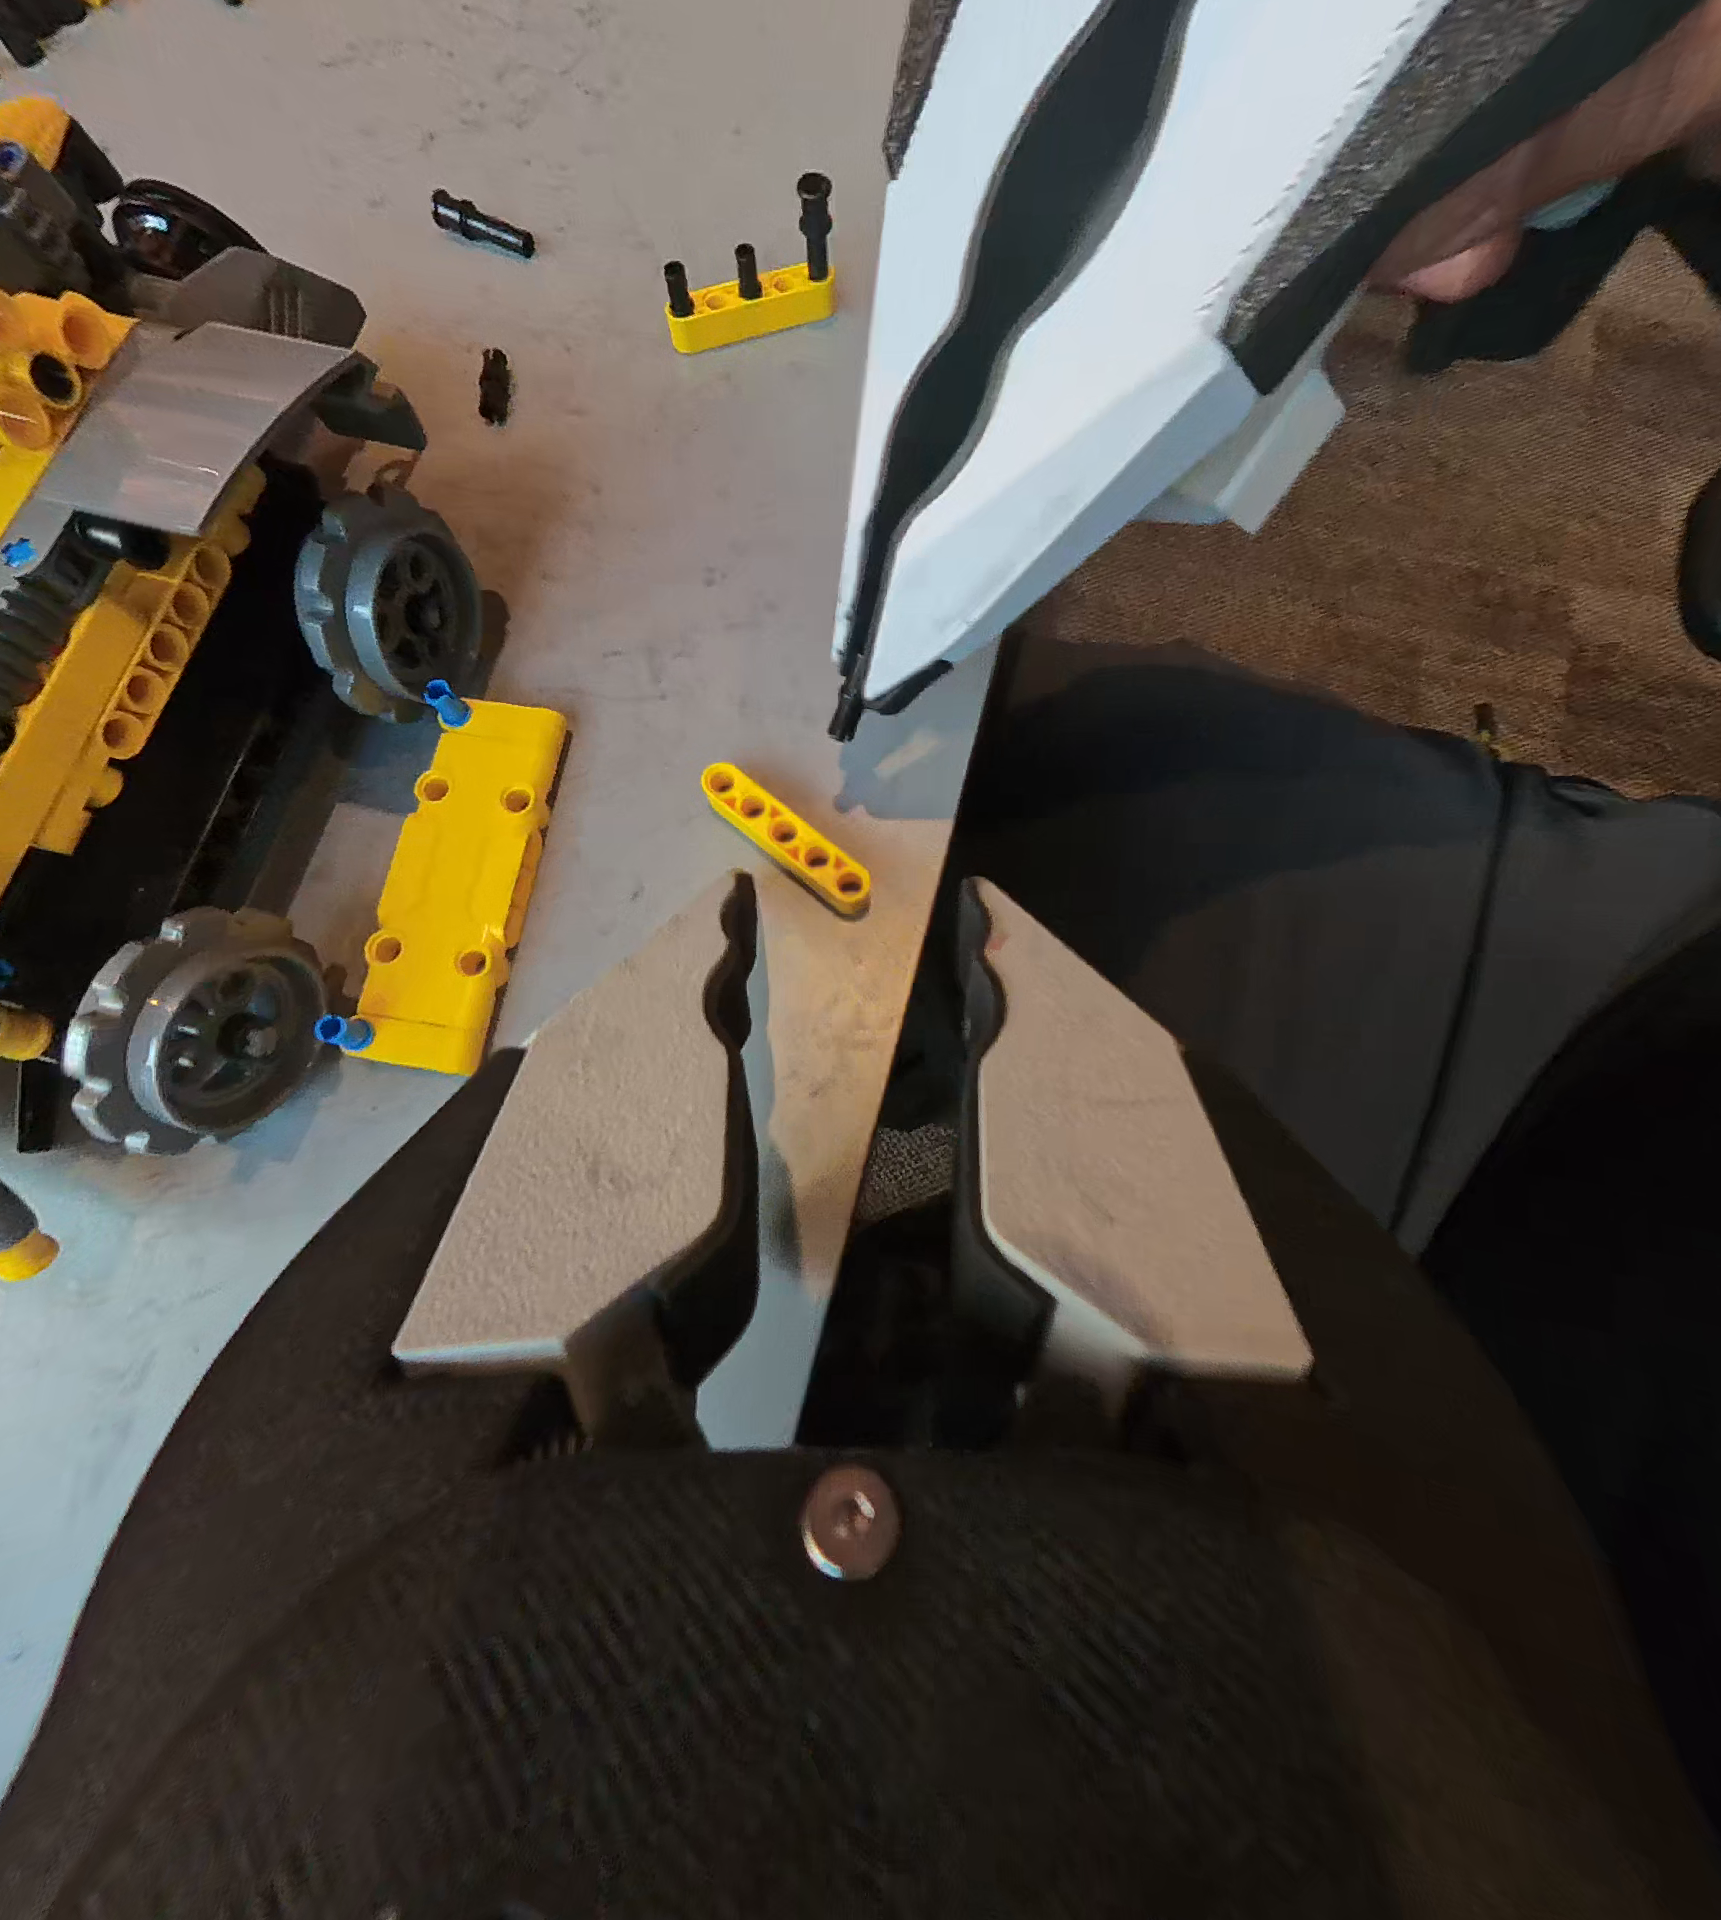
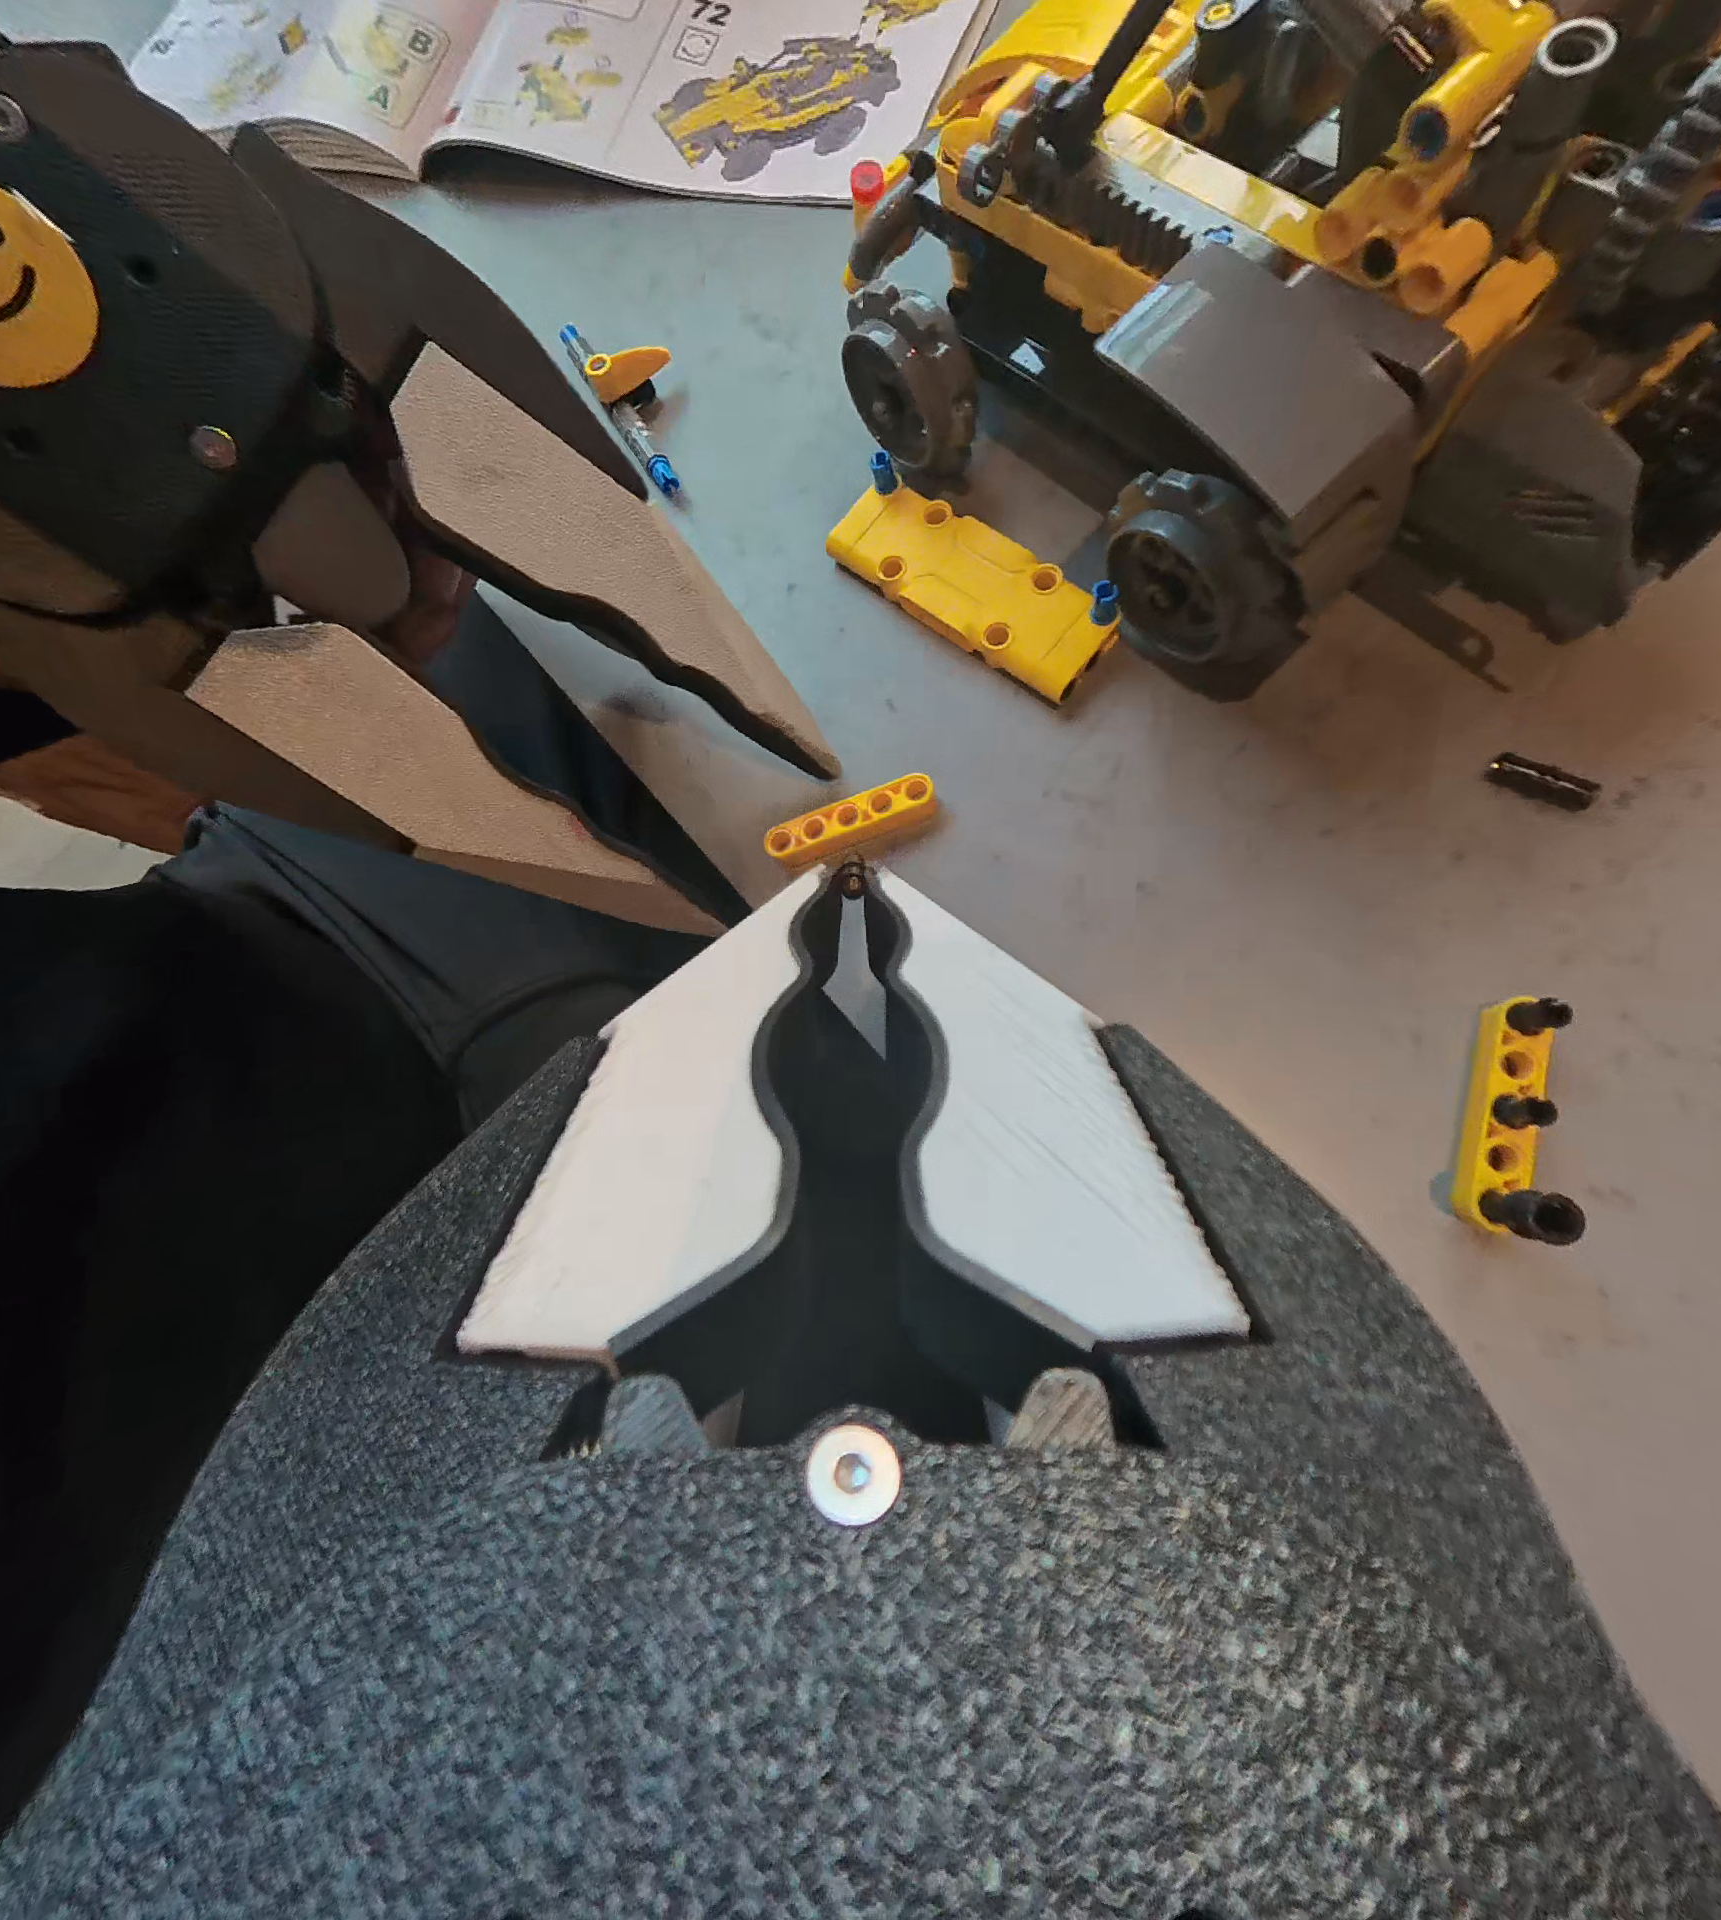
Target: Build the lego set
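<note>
The right claw [image 2: 851, 883], the white one, is pinching a tiny black pin [image 2: 851, 881] at its very tips, with its fingers closed on it. The pin is sitting just beside a small yellow beam with five holes [image 2: 851, 818], which is lying flat on the grey table [image 2: 1251, 935] near the table's edge. I cannot tell whether the pin is touching the beam.

The left claw [image 1: 861, 914], the grey one, is hanging over the edge of the table with its fingers apart and nothing between them. It is near the same small yellow beam [image 1: 785, 836], but not touching it. In the left wrist view the white claw [image 1: 851, 717] is coming down from above, with the black pin [image 1: 843, 719] poking out of its tip.

A big yellow and grey toy vehicle [image 2: 1303, 343] is standing on the table, well apart from both claws. A flat yellow panel [image 2: 970, 592] with blue pins is lying by its two grey wheels. Another yellow beam with three black pins [image 2: 1510, 1122] stuck in it is lying off to the side. An open instruction booklet [image 2: 575, 94] is lying at the far end of the table.
</note>
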Demonstrator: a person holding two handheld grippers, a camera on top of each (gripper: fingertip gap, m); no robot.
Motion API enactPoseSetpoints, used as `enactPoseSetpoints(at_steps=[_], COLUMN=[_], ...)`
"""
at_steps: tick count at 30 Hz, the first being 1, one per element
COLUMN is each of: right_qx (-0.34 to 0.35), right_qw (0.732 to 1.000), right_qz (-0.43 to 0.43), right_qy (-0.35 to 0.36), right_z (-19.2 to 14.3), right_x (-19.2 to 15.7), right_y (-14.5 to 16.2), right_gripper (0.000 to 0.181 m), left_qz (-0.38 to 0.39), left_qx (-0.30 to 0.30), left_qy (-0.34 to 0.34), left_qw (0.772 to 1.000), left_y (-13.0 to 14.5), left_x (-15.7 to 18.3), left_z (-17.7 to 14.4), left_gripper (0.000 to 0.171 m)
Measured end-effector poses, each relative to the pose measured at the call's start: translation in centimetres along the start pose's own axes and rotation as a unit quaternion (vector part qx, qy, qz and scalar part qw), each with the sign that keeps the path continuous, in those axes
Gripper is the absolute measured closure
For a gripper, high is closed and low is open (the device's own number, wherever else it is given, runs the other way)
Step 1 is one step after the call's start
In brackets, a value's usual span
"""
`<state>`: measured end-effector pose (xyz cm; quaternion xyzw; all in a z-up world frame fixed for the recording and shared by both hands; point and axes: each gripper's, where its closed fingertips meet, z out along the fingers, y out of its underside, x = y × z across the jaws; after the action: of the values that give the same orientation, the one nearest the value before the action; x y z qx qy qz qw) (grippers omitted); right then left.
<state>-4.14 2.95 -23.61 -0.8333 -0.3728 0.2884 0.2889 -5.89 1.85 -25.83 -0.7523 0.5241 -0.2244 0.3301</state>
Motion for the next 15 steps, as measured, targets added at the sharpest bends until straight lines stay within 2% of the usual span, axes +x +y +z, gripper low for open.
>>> enactPoseSetpoints(at_steps=[5,13,15], right_qx=[0.023,0.040,0.042], right_qw=[0.999,0.998,0.998], right_qz=[0.029,0.040,0.039], right_qy=[-0.030,-0.036,-0.035], right_z=[-0.5,-1.7,-1.8], right_x=[-0.1,0.5,0.5], right_y=[0.0,0.5,0.4], right_gripper=[0.177,0.177,0.177], left_qz=[-0.012,-0.014,-0.008], left_qx=[-0.010,-0.032,-0.033], left_qy=[0.001,0.002,0.000], left_qw=[1.000,0.999,0.999], left_y=[-0.3,0.5,0.5], left_x=[-0.7,-3.0,-3.5], left_z=[0.7,-0.1,-0.4], left_gripper=[0.135,0.153,0.148])
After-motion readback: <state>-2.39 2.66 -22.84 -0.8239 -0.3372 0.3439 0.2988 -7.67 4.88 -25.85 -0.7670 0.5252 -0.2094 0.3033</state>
